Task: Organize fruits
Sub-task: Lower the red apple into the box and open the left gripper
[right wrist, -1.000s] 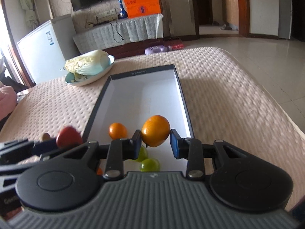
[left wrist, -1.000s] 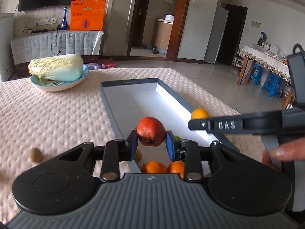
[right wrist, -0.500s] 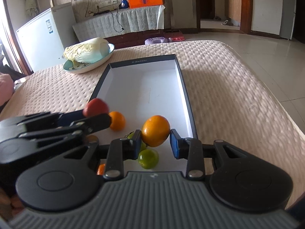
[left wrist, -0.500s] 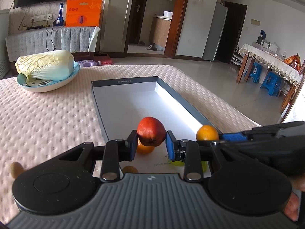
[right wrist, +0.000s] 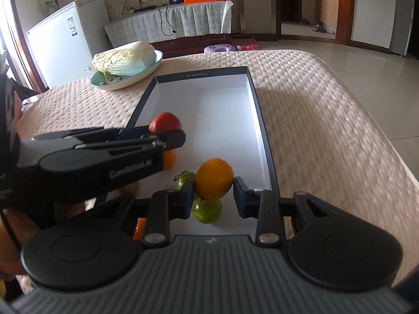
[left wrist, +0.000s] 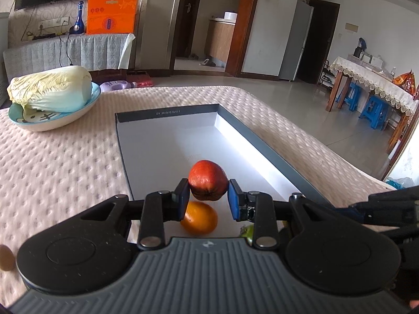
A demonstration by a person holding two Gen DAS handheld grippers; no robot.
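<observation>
Red fruit [left wrist: 207, 180] is clamped in the left tongs [left wrist: 208, 198], held above the near end of the shallow box [left wrist: 167, 113]. Orange fruit [right wrist: 214, 179] is clamped in the right tongs [right wrist: 213, 196], also over the near end of the box, toward its right wall. Compared with a second ago, both tongs have been carried forward from the box's near edge to well over its white floor, and the left tongs have been swung in from beside the left wall. Already lying in the box: a small orange [left wrist: 199, 217] under the red fruit, and two green fruits [right wrist: 207, 209] beneath the right tongs. A brown fruit [left wrist: 6, 257] is left out on the surface [left wrist: 65, 162]. Cabbage in a bowl [left wrist: 52, 94] sits well apart. Judged: both fruits are positioned for release into the box; the brown fruit remains to be collected.
</observation>
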